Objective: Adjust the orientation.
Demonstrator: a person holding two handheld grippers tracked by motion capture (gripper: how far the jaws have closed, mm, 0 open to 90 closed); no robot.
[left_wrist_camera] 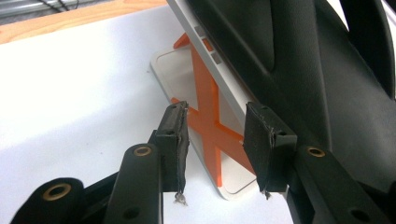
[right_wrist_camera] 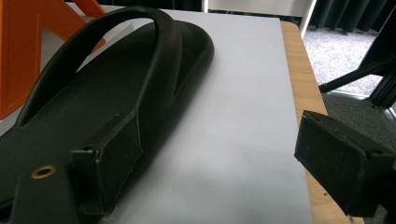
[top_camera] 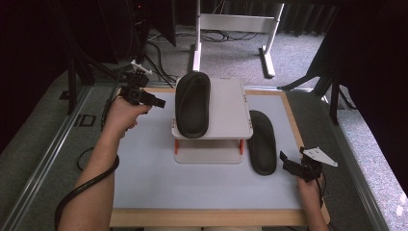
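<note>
Overhead forward; close tool views

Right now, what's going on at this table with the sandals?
A person works with a gripper in each hand. One black sandal lies on top of a small white rack with orange legs; the second sandal lies on the mat beside it. The left gripper hovers open by the rack's left edge, holding nothing. The right gripper sits open next to the second sandal, not gripping it.

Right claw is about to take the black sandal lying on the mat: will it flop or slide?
The sandal looks moulded in one piece with a thick sole, so probably firm, slightly bendy. It lies flat on the smooth mat, so a nudge may slide it. Its arched strap likely flexes.
</note>
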